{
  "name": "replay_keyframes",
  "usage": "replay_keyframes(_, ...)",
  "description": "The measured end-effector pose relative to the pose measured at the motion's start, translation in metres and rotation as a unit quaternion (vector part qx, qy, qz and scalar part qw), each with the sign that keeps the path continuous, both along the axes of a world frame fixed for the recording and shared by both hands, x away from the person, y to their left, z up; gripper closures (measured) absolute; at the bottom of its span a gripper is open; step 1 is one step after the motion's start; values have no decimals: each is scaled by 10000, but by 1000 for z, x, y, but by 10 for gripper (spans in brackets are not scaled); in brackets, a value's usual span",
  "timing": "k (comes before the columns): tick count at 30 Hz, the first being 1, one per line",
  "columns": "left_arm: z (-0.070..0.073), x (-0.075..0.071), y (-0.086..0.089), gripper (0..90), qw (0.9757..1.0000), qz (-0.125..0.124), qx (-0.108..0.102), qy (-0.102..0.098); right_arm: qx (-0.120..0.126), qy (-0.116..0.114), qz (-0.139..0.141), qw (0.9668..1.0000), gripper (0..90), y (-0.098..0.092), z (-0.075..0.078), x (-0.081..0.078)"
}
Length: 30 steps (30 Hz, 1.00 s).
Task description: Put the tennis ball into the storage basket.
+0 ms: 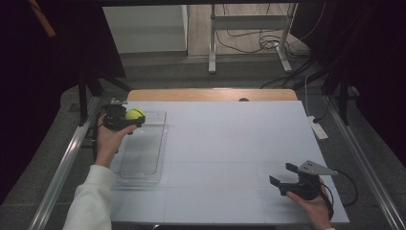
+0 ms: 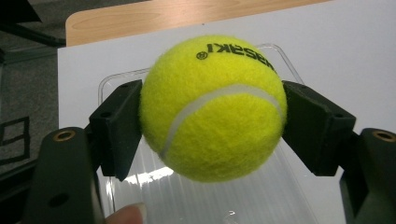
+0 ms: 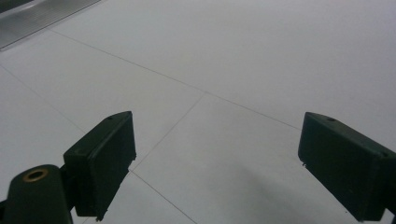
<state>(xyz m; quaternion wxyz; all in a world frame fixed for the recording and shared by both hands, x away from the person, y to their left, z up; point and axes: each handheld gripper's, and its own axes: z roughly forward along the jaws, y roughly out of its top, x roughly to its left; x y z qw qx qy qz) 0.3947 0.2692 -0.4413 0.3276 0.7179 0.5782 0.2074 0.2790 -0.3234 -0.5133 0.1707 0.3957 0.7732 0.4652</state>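
A yellow-green tennis ball (image 1: 135, 114) (image 2: 212, 107) is clamped between the two black jaws of my left gripper (image 1: 129, 116) (image 2: 212, 128), which is shut on it. The ball hangs over the far end of a clear plastic tray (image 1: 143, 158) (image 2: 261, 200) at the table's left side. My right gripper (image 1: 283, 173) (image 3: 217, 163) rests near the front right of the white table (image 1: 230, 143) with its jaws wide open and nothing between them; bare white tabletop (image 3: 224, 70) lies ahead of it.
A wooden strip (image 1: 210, 94) (image 2: 154, 18) borders the table's far edge. A white remote-like device (image 1: 318, 128) lies at the right edge. Metal rails (image 1: 62, 167) run along both sides, and cables and a stand's legs (image 1: 249, 43) are on the floor beyond.
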Motion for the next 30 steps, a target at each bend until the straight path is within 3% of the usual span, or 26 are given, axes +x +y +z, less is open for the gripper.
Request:
replay_keyframes(13, -13, 15, 2, 264, 9994, 138, 121, 289, -22, 8, -2, 10000, 112, 0, 0, 0)
replay_keyframes(30, -27, 24, -1, 263, 9976, 72, 365, 588, -30, 12, -4, 10000, 111, 0, -1, 0)
